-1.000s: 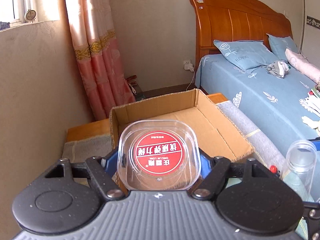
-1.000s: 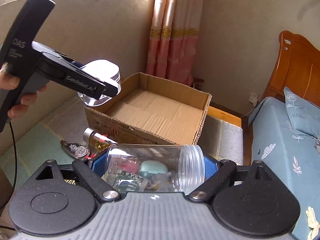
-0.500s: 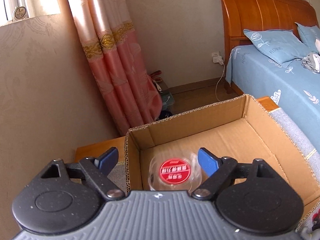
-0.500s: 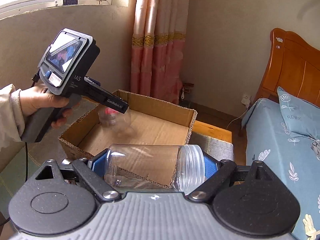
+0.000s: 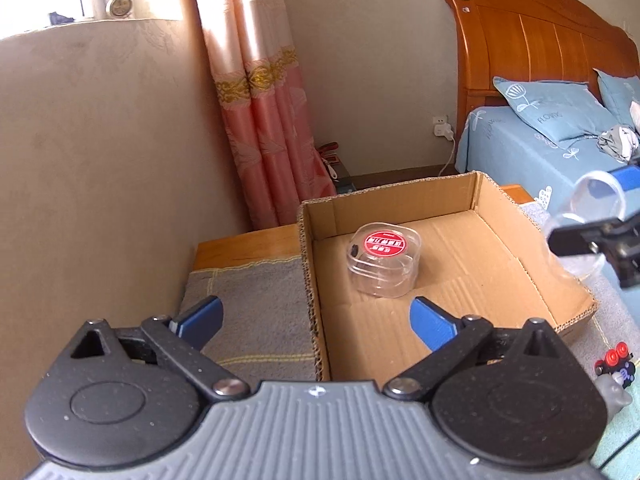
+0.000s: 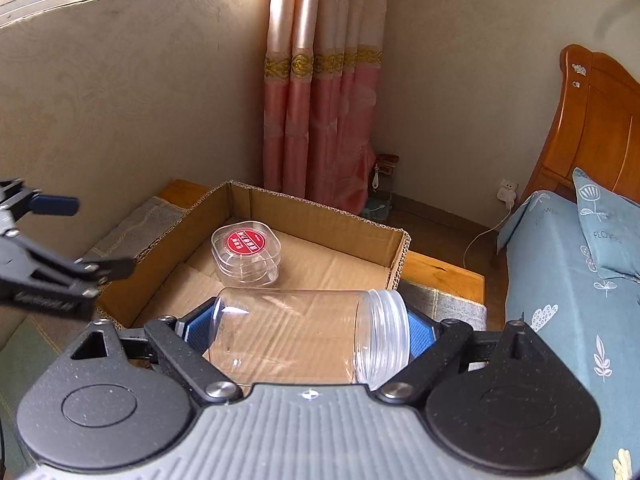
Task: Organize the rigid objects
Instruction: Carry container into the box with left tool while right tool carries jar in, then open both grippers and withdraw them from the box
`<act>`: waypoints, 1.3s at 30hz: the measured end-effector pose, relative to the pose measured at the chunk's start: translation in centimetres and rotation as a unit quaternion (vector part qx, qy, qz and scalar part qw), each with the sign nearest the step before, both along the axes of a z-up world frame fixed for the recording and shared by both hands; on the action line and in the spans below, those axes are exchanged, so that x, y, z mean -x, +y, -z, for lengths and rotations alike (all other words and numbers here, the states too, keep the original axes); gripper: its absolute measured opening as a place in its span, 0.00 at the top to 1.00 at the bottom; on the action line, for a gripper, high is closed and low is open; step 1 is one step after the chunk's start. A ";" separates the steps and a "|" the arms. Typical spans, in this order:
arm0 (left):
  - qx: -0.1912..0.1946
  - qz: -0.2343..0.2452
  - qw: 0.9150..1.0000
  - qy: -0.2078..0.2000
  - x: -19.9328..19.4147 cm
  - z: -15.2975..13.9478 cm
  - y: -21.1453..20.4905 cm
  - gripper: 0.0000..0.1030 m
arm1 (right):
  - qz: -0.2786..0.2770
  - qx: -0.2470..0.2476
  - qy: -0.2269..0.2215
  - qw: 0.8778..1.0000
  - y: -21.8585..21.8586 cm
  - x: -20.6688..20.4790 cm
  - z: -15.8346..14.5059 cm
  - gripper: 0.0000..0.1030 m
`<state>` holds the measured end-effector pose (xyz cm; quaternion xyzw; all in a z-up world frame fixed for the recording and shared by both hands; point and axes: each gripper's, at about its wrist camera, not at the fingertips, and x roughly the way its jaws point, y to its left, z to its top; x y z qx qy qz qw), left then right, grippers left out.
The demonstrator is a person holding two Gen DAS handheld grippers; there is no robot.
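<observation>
Left gripper (image 5: 316, 322) fingers opening, empty, tub (image 5: 385, 259) in box (image 5: 452, 284) far-left corner; right gripper (image 6: 310, 330) clamps jar (image 6: 308, 338), boxing next.

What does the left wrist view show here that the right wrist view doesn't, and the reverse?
Only the left wrist view: small red-capped items beside the box, and the left tool with its jaws opening, nothing between them.
Only the right wrist view: the right tool clamping the jar end to end, lying sideways.
Both: the box with the red-labelled tub inside, curtain, bed.
</observation>
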<state>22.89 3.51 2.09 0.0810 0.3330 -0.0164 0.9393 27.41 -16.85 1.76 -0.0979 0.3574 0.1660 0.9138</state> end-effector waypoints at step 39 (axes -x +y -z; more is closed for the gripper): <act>0.038 -0.036 0.997 0.048 7.8 4.0 1.6 0.02 | 0.096 -0.011 0.008 0.995 -6.2 7.0 5.6 0.00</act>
